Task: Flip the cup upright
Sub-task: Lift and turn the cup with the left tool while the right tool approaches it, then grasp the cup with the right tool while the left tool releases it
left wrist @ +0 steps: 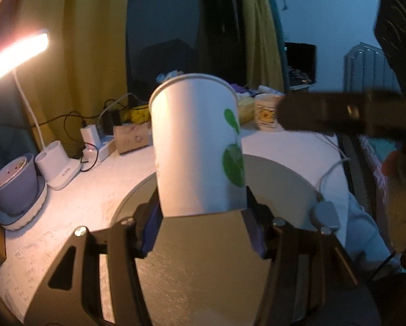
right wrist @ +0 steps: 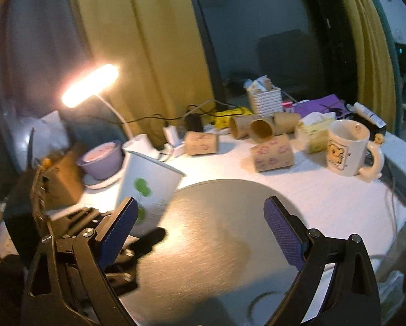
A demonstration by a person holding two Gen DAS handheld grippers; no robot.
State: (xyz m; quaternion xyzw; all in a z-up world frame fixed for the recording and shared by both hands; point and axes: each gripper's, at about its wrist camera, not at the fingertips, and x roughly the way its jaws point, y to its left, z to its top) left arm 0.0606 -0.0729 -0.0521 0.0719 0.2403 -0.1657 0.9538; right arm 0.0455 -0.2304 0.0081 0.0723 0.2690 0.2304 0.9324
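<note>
A white-clothed table [right wrist: 325,203] sits in front of yellow curtains [right wrist: 137,54] and a dark window, and in the middle of it lies a round grey mat [right wrist: 216,244]. A lit lamp [right wrist: 90,85] glows at the left, throwing warm light across the cloth.

And there we have the cup [left wrist: 196,149], a white paper one with a green leaf print, mouth up and leaning a touch. Our left gripper [left wrist: 201,233] has it by the base: the blue pads [left wrist: 151,231] squeeze it from both sides, and it hangs over the mat's near half. From the right wrist we catch the same cup [right wrist: 148,187] at the mat's left edge, rim tipped toward the right, with the left gripper's dark frame below it. Whether the bottom touches the mat, we cannot tell.

Our right gripper [right wrist: 200,231] hovers over the mat with its fingers [right wrist: 283,231] spread wide and nothing between them, well apart from the cup.

Behind, we spot cardboard rolls [right wrist: 272,156] lying on their sides, a mug [right wrist: 348,152] upright at the right, a tissue box [right wrist: 315,131] beside it, and a purple pot [right wrist: 102,160] on a white saucer near the lamp's base.
</note>
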